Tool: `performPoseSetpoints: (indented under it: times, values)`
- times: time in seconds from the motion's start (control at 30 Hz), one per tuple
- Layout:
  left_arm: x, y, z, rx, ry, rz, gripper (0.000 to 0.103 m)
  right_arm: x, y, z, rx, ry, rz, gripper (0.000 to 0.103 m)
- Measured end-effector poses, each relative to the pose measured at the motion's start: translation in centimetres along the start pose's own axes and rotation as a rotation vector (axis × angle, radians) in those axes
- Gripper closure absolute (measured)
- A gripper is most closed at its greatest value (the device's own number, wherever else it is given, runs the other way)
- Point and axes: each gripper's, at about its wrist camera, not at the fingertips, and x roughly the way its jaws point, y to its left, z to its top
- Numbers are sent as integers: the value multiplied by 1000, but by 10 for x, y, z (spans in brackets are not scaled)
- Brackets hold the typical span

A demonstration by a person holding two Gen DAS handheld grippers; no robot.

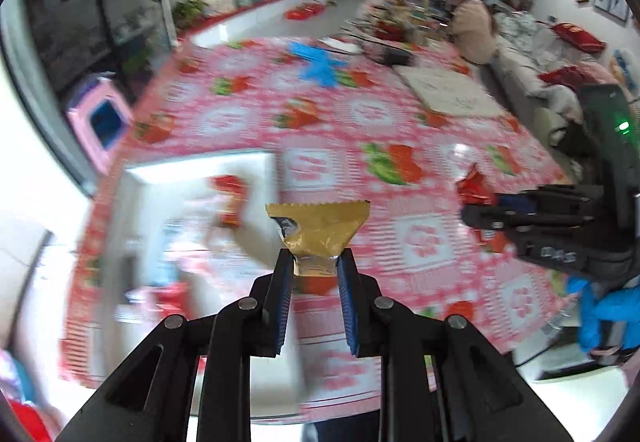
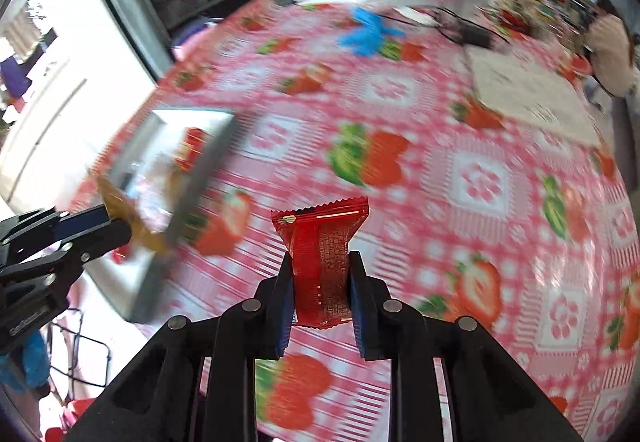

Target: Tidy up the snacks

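My left gripper (image 1: 316,262) is shut on a gold snack packet (image 1: 320,230), held above the strawberry tablecloth (image 1: 360,129). A red snack packet (image 2: 324,262) stands upright between the pads of my right gripper (image 2: 322,262), which is shut on it. A white tray (image 1: 172,185) on the table's left part holds a red packet (image 1: 232,201) and other blurred snacks. In the right wrist view the tray (image 2: 216,145) lies left of centre, and the left gripper (image 2: 120,230) with the gold packet (image 2: 120,205) hangs near its edge. In the left wrist view the right gripper (image 1: 472,217) shows at the right with the red packet (image 1: 474,185).
A blue glove (image 1: 320,61) and a white board (image 1: 448,89) lie at the far side of the table, with a dark device (image 1: 394,55) near them. A person in a pale top (image 1: 476,29) sits beyond. A pink stool (image 1: 102,117) stands left of the table.
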Motion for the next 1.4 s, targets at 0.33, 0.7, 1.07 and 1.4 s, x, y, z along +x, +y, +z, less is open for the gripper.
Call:
performPoseSetpoints:
  times: [0.33, 0.7, 1.07, 1.4]
  values:
    - [-1, 98, -25, -158, 54, 134, 78, 27, 103, 51, -155, 35, 140, 78]
    - [33, 119, -41, -240, 114, 157, 24, 92, 183, 70, -308, 179, 138, 77]
    - [47, 119, -49, -261, 140, 229, 0, 109, 188, 67, -353, 222, 50, 14]
    - [46, 123, -51, -306, 183, 213, 0, 104, 185, 70, -363, 212, 12, 0]
